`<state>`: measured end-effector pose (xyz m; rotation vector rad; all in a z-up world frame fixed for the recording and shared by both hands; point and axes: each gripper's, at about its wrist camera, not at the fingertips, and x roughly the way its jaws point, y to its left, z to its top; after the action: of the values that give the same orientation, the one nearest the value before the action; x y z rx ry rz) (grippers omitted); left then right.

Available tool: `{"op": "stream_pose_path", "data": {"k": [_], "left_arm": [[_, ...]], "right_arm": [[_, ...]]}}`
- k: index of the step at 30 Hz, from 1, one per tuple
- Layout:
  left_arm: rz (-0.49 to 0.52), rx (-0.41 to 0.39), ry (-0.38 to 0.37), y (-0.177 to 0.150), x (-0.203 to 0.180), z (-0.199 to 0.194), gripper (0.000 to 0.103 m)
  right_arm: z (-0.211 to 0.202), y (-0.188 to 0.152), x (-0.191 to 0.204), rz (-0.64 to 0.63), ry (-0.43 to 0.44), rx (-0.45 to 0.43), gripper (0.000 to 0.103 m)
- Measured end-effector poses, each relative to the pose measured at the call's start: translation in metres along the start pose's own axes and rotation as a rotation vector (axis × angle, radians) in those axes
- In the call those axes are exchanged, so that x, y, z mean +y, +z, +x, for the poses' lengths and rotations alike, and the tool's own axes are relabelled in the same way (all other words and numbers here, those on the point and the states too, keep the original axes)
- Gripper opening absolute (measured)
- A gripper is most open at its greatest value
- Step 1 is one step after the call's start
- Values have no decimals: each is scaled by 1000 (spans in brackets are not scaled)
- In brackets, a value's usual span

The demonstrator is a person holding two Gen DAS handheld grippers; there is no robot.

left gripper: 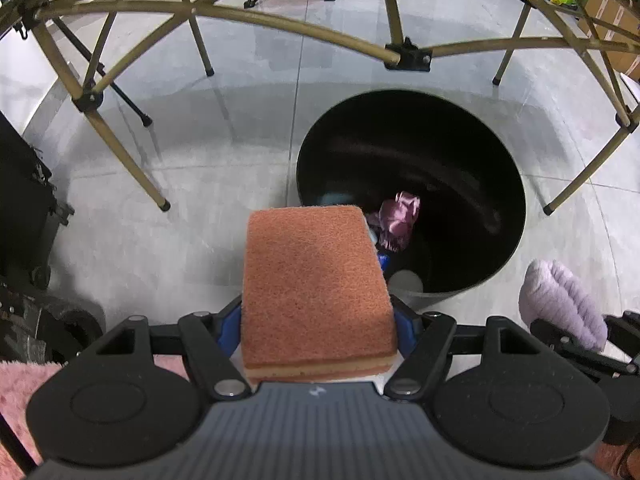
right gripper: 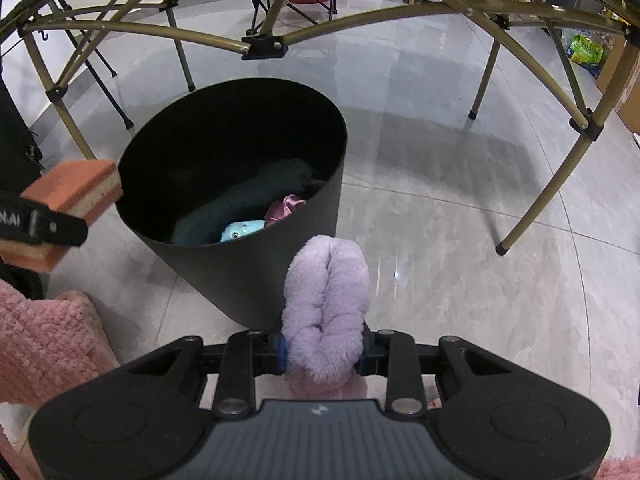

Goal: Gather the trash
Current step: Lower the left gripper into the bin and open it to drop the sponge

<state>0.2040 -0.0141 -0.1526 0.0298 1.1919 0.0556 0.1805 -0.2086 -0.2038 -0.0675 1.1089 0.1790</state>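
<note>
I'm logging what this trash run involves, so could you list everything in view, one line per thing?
sponge: one, orange top over pale layers, clamped in the left hand-held gripper near the bin's rim
fluffy cloth: one, lilac, clamped in the right hand-held gripper beside the bin
bin: one, black, round, on the floor
bin contents: purple shiny wrapper, light blue item, dark teal cloth
folding frame: gold tubes with black joints, above and around the bin
floor: grey glossy tiles
green packet: one, far right by cardboard boxes
left hand-held gripper: black
right hand-held gripper: black

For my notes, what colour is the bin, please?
Black bin, clearest in the right wrist view.
</note>
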Motion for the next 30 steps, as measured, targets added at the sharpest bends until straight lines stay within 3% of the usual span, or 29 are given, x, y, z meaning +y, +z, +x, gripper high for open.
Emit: {"op": "stream_pose_path", "data": {"k": [30], "left_arm": [[67,-45,-37,50,-71,4,72]], "right_arm": [[15,-4,-40,100,-25,13,28]]}}
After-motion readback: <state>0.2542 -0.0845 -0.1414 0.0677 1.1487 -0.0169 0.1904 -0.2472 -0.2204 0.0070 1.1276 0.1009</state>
